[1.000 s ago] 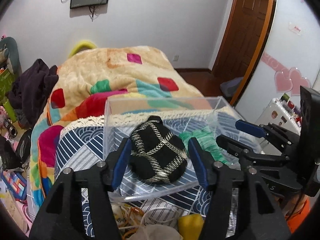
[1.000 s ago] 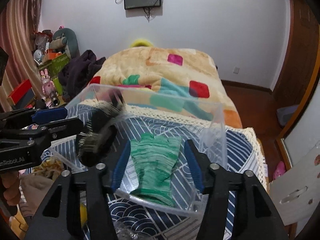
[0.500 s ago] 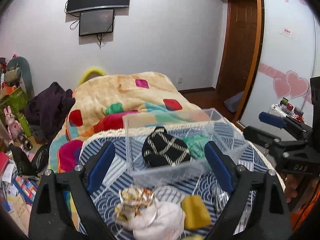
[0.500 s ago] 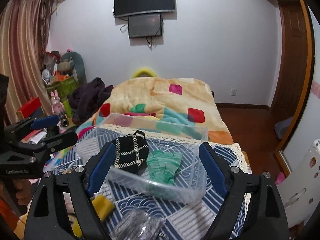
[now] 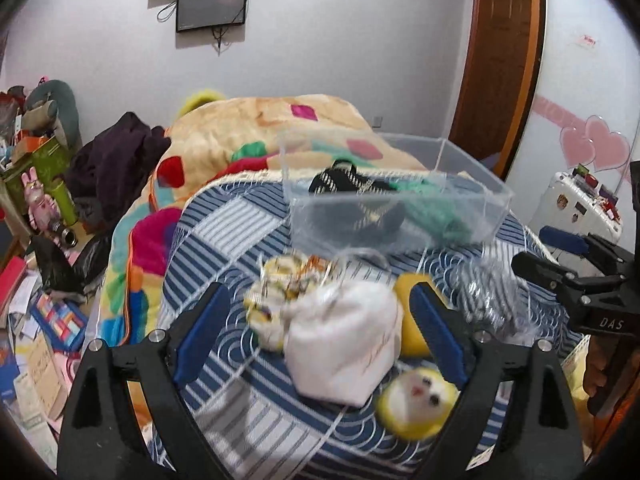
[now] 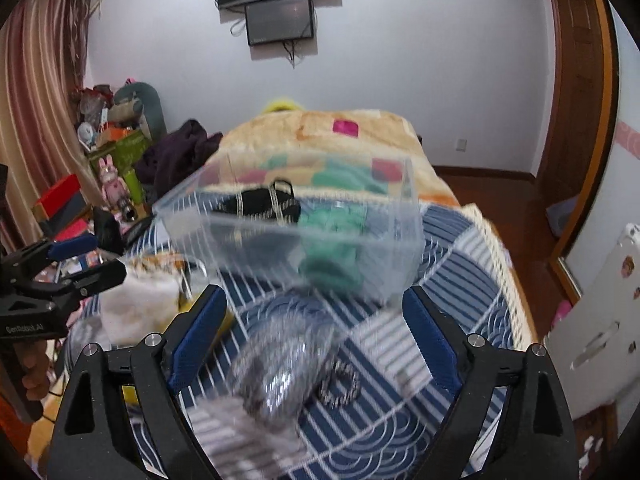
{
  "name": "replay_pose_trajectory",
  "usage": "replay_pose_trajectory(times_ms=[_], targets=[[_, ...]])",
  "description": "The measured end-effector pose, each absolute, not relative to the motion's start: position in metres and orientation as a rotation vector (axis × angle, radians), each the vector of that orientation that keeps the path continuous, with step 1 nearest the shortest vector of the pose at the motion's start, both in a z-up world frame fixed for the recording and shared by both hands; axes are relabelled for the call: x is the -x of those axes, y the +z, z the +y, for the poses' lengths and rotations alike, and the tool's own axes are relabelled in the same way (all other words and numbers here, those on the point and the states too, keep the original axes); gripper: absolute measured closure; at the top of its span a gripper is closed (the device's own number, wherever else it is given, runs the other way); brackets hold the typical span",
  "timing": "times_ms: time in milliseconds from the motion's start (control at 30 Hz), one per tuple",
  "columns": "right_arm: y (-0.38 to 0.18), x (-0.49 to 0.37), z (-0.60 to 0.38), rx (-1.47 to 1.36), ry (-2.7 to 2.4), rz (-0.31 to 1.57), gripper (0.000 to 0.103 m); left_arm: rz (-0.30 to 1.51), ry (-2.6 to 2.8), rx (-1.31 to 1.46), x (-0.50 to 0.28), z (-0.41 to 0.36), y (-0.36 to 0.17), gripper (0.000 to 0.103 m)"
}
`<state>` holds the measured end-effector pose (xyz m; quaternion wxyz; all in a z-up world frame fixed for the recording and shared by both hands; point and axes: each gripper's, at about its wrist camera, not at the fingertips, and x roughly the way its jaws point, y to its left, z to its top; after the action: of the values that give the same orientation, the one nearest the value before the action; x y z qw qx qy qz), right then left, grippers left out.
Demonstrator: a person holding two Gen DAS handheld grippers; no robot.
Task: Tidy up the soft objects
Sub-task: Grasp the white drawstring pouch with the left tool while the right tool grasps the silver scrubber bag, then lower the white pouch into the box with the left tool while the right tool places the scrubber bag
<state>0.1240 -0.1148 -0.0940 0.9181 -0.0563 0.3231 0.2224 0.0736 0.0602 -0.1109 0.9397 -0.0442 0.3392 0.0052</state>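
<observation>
The left gripper is being held with its jaws spread wide above a white pouch, nothing being gripped; the right gripper is likewise being held spread over a blurred silver mesh bag. Beyond both, a clear plastic bin is seen on the blue patterned cloth, with a black checked pouch and a green glove lying inside. Only in the left wrist view is a yellow plush toy shown; only in the right, a small braided ring.
</observation>
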Motion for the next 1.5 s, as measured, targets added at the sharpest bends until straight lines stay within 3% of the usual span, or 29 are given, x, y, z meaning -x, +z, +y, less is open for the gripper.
replay_pose_trajectory(times_ms=[100, 233, 300, 433, 500, 633, 700, 800, 967, 1500], targets=[[-0.111, -0.12, -0.113, 0.107, 0.471, 0.716, 0.016, 0.722, -0.009, 0.129, -0.069, 0.06, -0.121, 0.014], [-0.122, -0.12, -0.109, 0.101, 0.494, 0.759, 0.02, 0.751, -0.02, 0.147, -0.07, 0.055, -0.133, 0.03], [-0.124, -0.12, -0.108, 0.104, 0.499, 0.766, 0.029, 0.759, -0.024, 0.158, -0.072, 0.053, -0.137, 0.037], [-0.126, -0.118, -0.11, 0.097, 0.521, 0.777, 0.036, 0.763, -0.035, 0.182, -0.075, 0.053, -0.141, 0.049], [-0.128, -0.119, -0.11, 0.104, 0.523, 0.782, 0.047, 0.759, -0.038, 0.176, -0.074, 0.05, -0.141, 0.059], [-0.132, -0.119, -0.112, 0.09, 0.538, 0.8, 0.057, 0.748, -0.056, 0.153, -0.071, 0.046, -0.138, 0.072], [-0.131, -0.118, -0.112, 0.086, 0.546, 0.799, 0.067, 0.744, -0.069, 0.148, -0.07, 0.045, -0.135, 0.079], [-0.128, -0.114, -0.112, 0.088, 0.559, 0.789, 0.076, 0.732, -0.086, 0.151, -0.067, 0.044, -0.129, 0.082], [-0.123, -0.113, -0.109, 0.084, 0.569, 0.766, 0.08, 0.698, -0.113, 0.167, -0.063, 0.044, -0.116, 0.083], [-0.07, -0.112, -0.128, 0.022, 0.548, 0.588, 0.081, 0.533, -0.133, 0.18, -0.073, 0.042, -0.06, 0.083]])
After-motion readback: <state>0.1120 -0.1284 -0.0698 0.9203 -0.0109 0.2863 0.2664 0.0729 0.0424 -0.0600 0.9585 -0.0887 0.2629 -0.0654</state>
